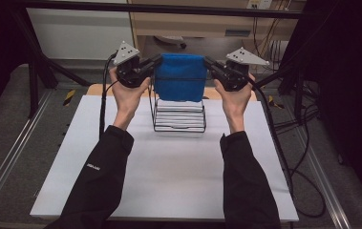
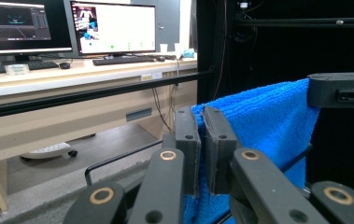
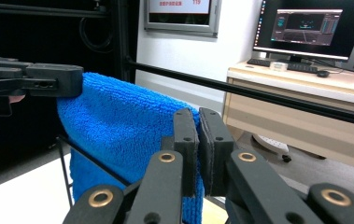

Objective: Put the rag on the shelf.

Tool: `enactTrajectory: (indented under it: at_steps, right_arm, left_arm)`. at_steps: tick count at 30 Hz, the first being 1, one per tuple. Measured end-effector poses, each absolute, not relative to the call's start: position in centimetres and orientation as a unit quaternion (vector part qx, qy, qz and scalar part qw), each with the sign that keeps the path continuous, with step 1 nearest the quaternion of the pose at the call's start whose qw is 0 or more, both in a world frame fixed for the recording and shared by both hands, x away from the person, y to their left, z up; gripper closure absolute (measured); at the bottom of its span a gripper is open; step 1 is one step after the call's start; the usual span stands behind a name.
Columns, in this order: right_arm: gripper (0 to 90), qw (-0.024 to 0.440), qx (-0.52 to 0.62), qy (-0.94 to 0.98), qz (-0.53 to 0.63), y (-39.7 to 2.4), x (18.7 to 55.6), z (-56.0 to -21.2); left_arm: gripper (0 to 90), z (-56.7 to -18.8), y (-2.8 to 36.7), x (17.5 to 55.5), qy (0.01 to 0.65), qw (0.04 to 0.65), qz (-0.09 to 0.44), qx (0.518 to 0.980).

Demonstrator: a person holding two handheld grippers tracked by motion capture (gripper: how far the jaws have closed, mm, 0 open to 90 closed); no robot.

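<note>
A blue towel hangs spread between my two grippers above a black wire rack at the far middle of the white table. My left gripper is shut on the towel's upper left corner, and my right gripper is shut on its upper right corner. In the left gripper view the jaws pinch the blue towel at my left gripper, with the other gripper's jaw at the far corner. In the right gripper view my right gripper clamps the blue towel the same way.
The rack holds a stack of white folded cloths. Black frame bars run across behind the table. A desk with monitors and a keyboard stands beyond. Cables trail on the floor at right.
</note>
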State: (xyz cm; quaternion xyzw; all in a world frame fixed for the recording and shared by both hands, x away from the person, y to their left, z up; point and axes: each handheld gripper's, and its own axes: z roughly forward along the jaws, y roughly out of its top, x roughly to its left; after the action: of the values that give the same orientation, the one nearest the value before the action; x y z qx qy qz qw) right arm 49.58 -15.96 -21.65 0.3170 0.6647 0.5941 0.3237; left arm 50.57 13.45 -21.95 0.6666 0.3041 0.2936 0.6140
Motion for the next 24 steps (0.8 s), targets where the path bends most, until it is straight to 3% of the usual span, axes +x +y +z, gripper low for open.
enactTrajectory:
  at_steps: [24]
  right_arm:
    - [86.0,0.264,0.314,0.725,0.554,-16.1,47.2,-22.5]
  left_arm:
    - [84.5,-23.9,14.3,48.2,0.302,0.577,0.246,0.718]
